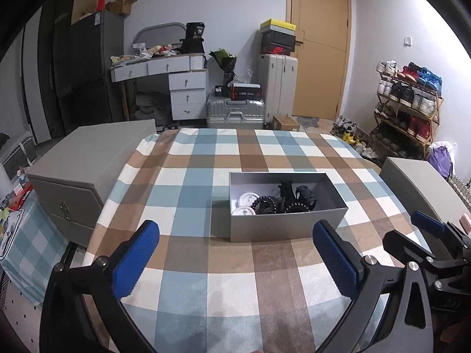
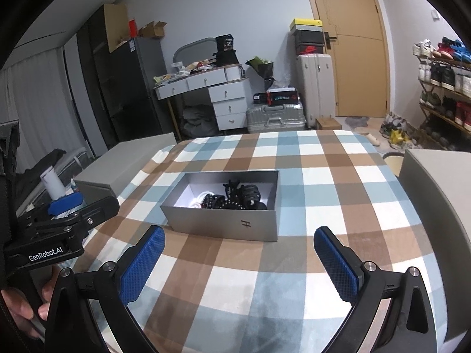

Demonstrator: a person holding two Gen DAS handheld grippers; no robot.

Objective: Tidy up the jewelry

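A: A cluttered bedroom is sitting behind all this: a door, a desk, suitcases, a shoe rack. In front of it a table under a checked cloth is filling both views, with a grey cabinet standing at its left edge and another at its right.

B: And the jewelry?

A: It is lying in an open grey box near the middle of the cloth. The box is running its long axis across the views, side to side, with a long wall facing us.

B: Which tool is nearer?

A: I am judging them about level. From the left gripper the box is sitting ahead and a little right; from the right gripper it is sitting ahead and a little left. So it is lying between the two, well apart from both.

B: What are the fingers doing?

A: Both pairs are standing wide apart and holding nothing.

B: And inside the box?

A: Black pieces, hair clips and beaded bracelets, are tangling together toward the middle and right, and white rings are lying at the left end. I cannot tell which way any single piece is pointing.
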